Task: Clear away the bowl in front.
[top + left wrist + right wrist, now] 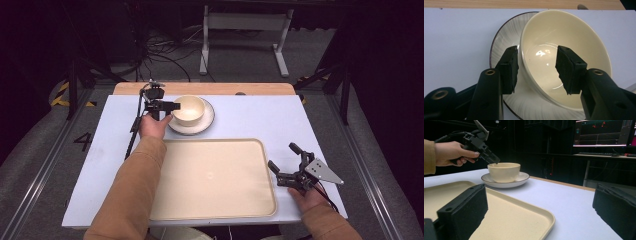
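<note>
The cream bowl (188, 108) sits upright on a white plate with a dark rim (207, 122), at the far left-centre of the pale bench (260, 117). The left claw (170, 105) straddles the bowl's left rim: in the left gripper view one pad (510, 68) stands just outside the wall and the other pad (569, 68) inside the bowl (564, 55), neither clearly pressing, so the claw is spread around the rim. Nearer lies a beige tray (215, 177), beside the plate. Just right of the tray, the right claw (286, 162) hovers with jaws spread wide, nothing between them.
</note>
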A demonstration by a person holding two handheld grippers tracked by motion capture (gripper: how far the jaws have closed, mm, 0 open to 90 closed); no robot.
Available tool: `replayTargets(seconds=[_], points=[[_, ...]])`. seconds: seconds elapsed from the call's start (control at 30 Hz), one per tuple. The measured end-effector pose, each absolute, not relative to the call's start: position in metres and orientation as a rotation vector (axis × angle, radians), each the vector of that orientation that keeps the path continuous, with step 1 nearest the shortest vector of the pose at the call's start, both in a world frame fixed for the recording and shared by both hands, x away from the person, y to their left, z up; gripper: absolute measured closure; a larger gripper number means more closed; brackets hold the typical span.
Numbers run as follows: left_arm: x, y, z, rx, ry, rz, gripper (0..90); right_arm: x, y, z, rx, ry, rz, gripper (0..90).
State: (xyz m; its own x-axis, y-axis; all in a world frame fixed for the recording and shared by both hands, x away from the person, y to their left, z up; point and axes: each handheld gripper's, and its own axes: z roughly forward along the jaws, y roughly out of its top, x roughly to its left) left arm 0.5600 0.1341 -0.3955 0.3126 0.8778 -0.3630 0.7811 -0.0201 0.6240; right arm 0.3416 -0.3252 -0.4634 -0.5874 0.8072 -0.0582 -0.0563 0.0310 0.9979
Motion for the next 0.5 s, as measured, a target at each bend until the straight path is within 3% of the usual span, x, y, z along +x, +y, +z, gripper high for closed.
replayTargets(seconds=[0.33,0.5], points=[[0.567,0.125,-0.408,1.747,1.542,0.115,46.5,0.341,-0.325,-0.463,0.773,1.638,1.638,0.1],[0.570,0.127,-0.412,1.738,1.577,0.112,53.5,0.341,-0.326,-0.464,0.774,1.636,1.641,0.1]])
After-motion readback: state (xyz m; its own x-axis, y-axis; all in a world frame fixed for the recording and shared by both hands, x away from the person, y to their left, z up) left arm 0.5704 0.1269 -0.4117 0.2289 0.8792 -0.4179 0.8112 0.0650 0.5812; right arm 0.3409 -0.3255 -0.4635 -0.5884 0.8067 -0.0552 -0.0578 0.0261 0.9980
